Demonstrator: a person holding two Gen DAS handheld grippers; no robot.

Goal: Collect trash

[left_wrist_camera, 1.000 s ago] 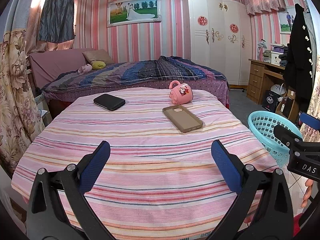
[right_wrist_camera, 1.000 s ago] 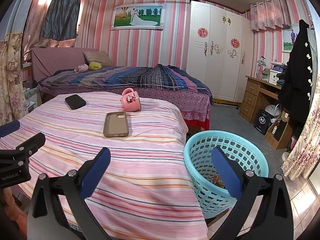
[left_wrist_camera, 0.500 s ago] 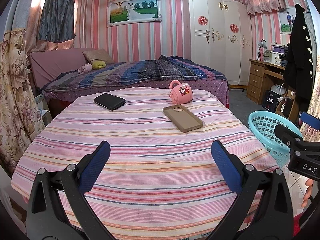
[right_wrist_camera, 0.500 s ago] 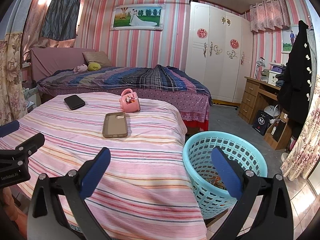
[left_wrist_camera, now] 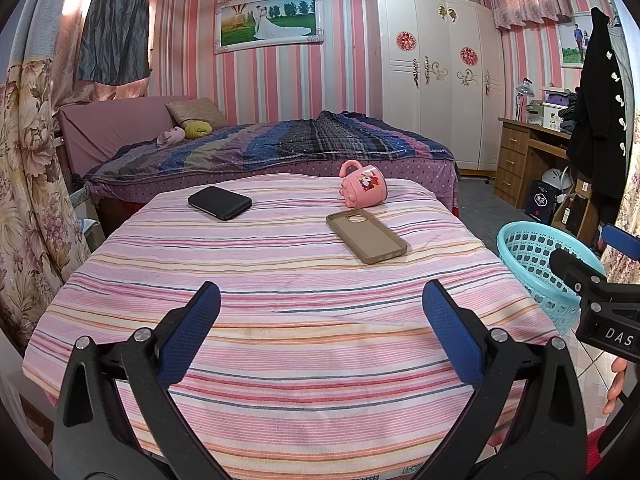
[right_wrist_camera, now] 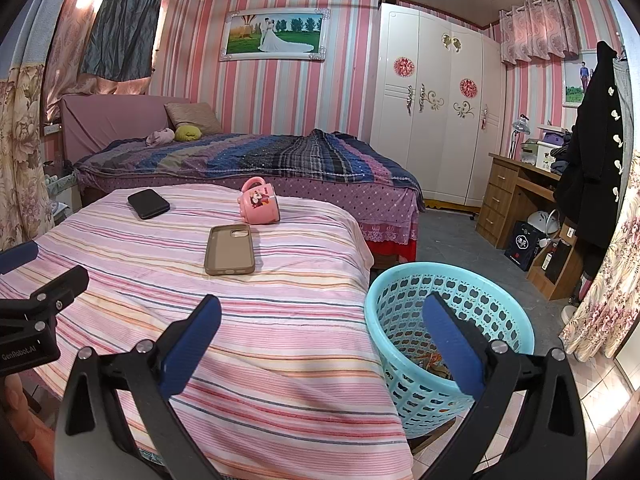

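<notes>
A turquoise plastic basket (right_wrist_camera: 448,332) stands on the floor to the right of the striped table (right_wrist_camera: 240,320), with some wrappers (right_wrist_camera: 432,362) at its bottom. It also shows in the left wrist view (left_wrist_camera: 536,268). My left gripper (left_wrist_camera: 320,328) is open and empty, held above the near part of the table (left_wrist_camera: 280,300). My right gripper (right_wrist_camera: 320,332) is open and empty, over the table's right edge with its right finger above the basket. No loose trash shows on the table.
On the table lie a black phone (left_wrist_camera: 220,203), a tan phone case (left_wrist_camera: 366,235) and a pink mug on its side (left_wrist_camera: 362,189). Behind is a bed (left_wrist_camera: 260,152); at right a wardrobe (left_wrist_camera: 436,72), a desk (left_wrist_camera: 528,160) and a hanging black coat (left_wrist_camera: 600,120).
Both grippers stay open and almost still. The right wrist view has drifted slightly, so the basket sits a little lower and further left.
</notes>
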